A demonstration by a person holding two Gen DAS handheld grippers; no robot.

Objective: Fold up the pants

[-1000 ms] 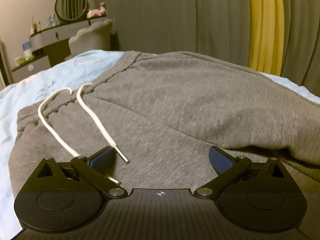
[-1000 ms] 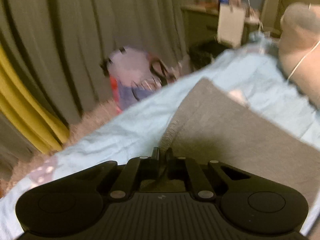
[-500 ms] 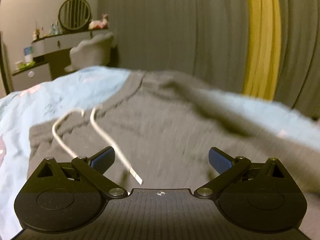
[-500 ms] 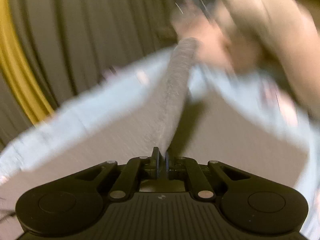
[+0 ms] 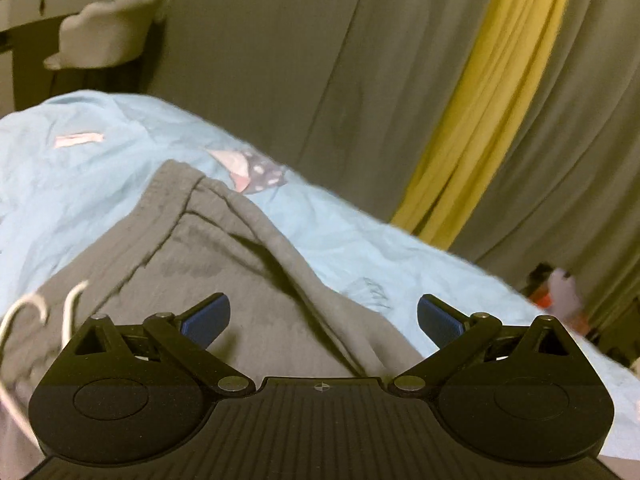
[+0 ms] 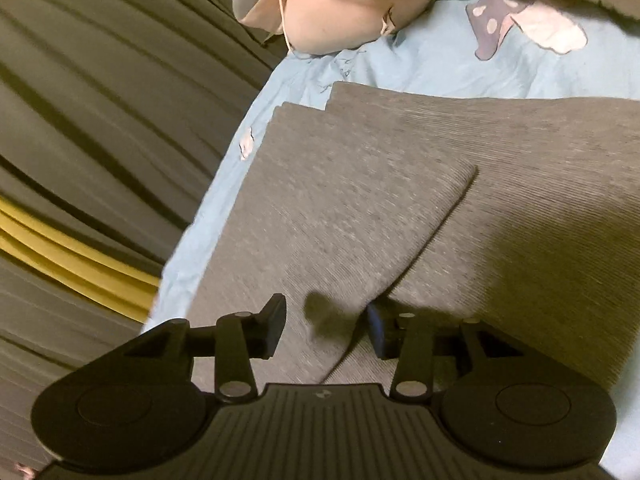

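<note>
Grey pants [image 6: 400,200] lie spread on a bed covered with a light blue sheet [image 5: 360,240], and they fill most of the lower part of both views. In the right wrist view one leg is folded over the rest of the pants, so its straight edge runs on a slant from the middle of the picture down toward the right tool [image 6: 326,326]. This tool has just been opening: its jaws now stand partly apart, with the edge of the folded layer lying between them, but the pads do not press on the cloth. A shadow of the tool falls on the fabric just in front of it.

In the left wrist view the left tool [image 5: 323,318] stands wide open and has hold of nothing — it hangs above the pants, near a raised fold of the grey cloth that runs from the waistband toward the camera. The white drawstring [image 5: 24,312] of the pants curls at the left edge, somewhat blurred.

Behind the bed hang grey curtains [image 5: 280,60] with one yellow curtain [image 5: 492,120] between them. A pale chair [image 5: 104,36] stands at the far left. In the right wrist view a beige soft thing [image 6: 340,4] lies at the far end of the bed — I cannot tell what it is.
</note>
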